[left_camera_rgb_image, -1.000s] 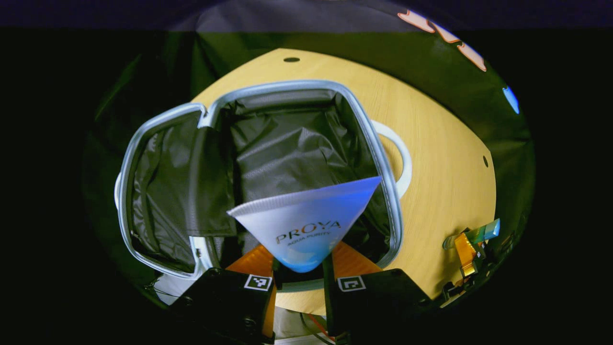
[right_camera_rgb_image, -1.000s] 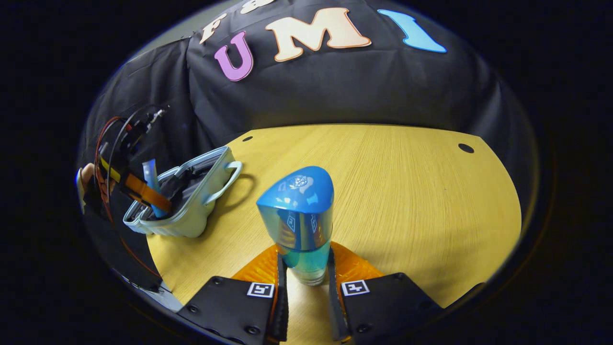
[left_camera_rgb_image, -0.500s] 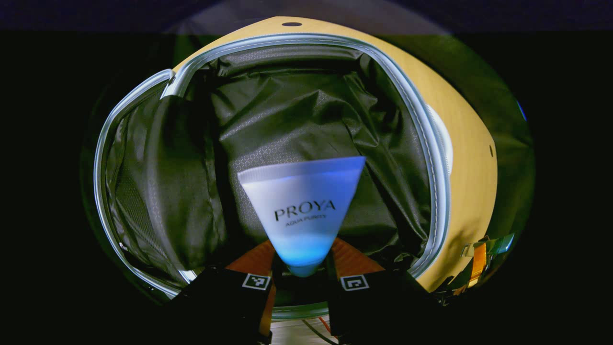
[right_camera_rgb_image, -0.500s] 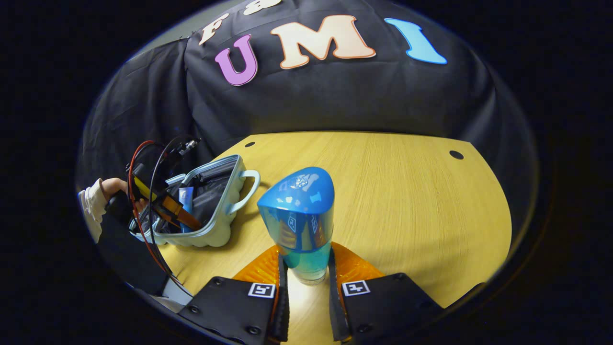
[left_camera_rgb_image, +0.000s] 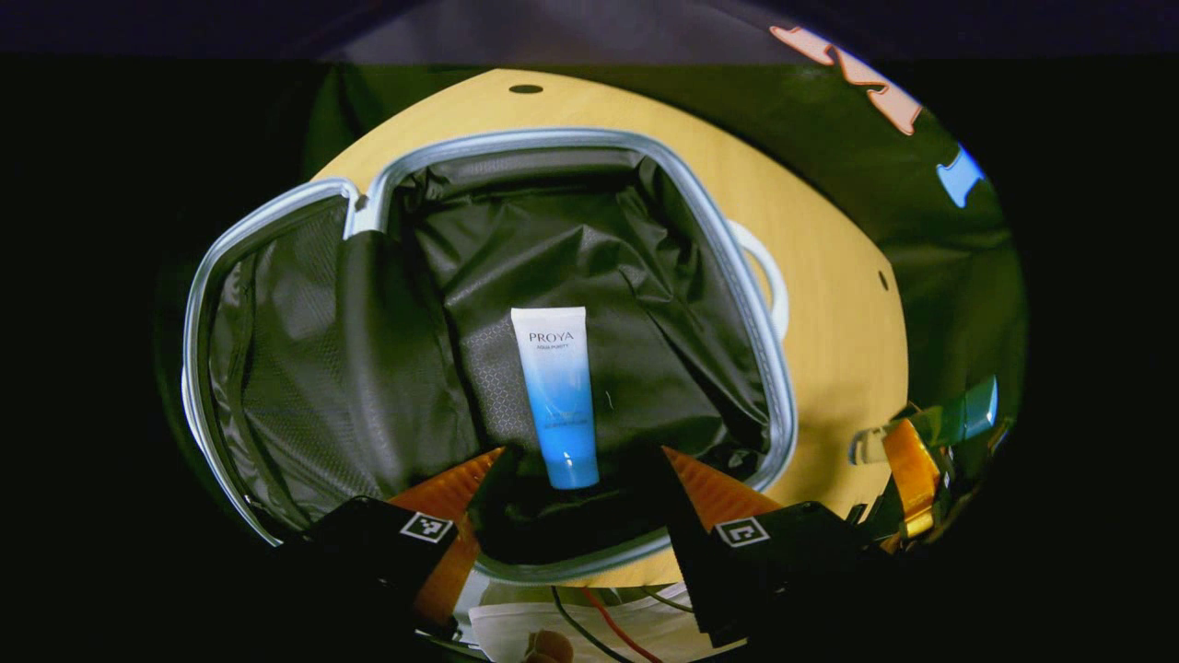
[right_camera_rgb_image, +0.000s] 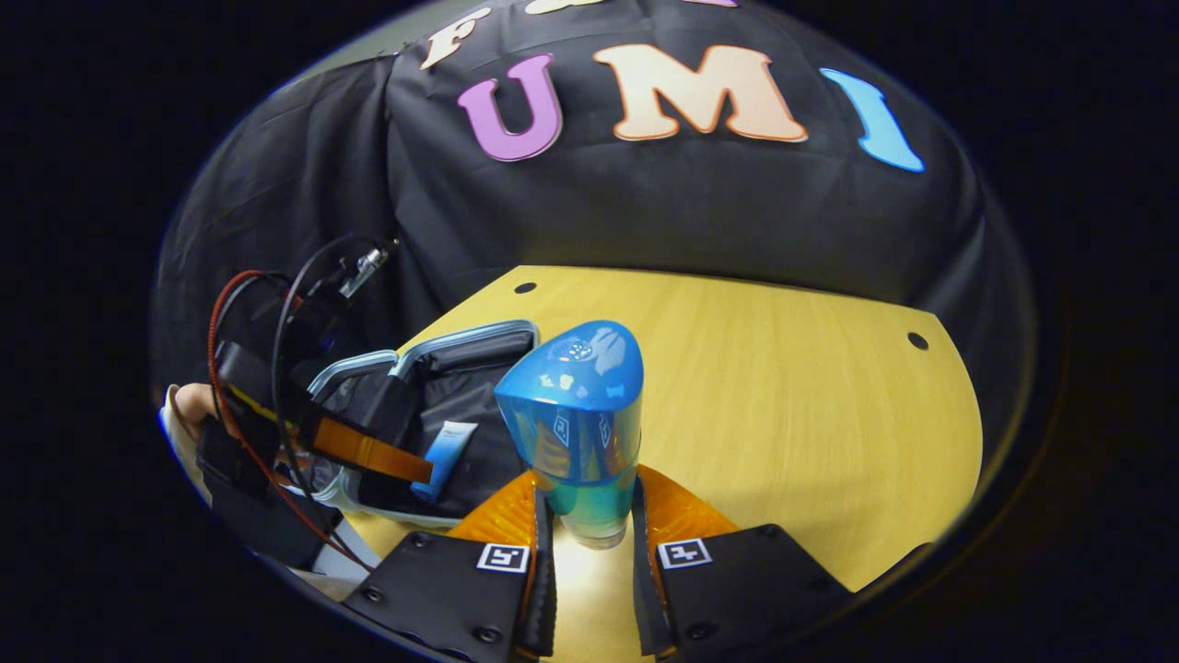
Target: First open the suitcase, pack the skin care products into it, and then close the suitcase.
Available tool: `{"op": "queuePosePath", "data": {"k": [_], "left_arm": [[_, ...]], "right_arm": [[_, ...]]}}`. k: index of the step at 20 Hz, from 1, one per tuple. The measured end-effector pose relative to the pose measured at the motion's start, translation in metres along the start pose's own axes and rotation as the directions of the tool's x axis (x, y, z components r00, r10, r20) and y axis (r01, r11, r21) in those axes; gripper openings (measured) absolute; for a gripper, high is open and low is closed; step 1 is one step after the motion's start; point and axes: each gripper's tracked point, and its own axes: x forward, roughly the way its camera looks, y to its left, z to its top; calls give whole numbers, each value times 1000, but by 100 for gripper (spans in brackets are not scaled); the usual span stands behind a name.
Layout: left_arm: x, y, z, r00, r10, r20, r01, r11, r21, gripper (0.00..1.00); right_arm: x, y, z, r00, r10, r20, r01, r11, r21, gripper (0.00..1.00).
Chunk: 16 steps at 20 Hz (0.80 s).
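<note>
Left gripper view: the left tongs (left_camera_rgb_image: 578, 516) have spread wide and let go of the tube (left_camera_rgb_image: 558, 396) — it now lies on the open suitcase (left_camera_rgb_image: 737, 304) lining just ahead of them — while the right tongs (right_camera_rgb_image: 589, 539) stay clamped on the bottle (right_camera_rgb_image: 576, 424), probably next to go in.

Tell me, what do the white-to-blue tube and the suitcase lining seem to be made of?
The white-to-blue squeeze tube looks like soft matte plastic: a flat crimped end and a smooth, dull surface. The black lining of the open pale-blue suitcase looks like thin woven synthetic cloth, perhaps nylon: it wrinkles and has a slight sheen.
</note>
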Motion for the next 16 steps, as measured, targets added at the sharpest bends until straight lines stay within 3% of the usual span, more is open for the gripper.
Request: {"op": "queuePosePath", "data": {"k": [1, 5, 10, 16], "left_arm": [[-11, 1, 2, 1000, -10, 26, 10, 1000, -1, 88], [-58, 26, 3, 994, -43, 99, 48, 998, -40, 88], [-114, 98, 4, 982, 14, 187, 11, 992, -129, 88], [-168, 188, -15, 966, 121, 230, -50, 955, -292, 88]], "right_arm": [[5, 12, 6, 1000, 15, -6, -15, 1000, -15, 33], [31, 61, 6, 994, 82, -72, -87, 994, -72, 36], [76, 98, -36, 968, 92, -235, -125, 984, -130, 36], [102, 111, -81, 935, 61, -349, -123, 980, -157, 33]]}}
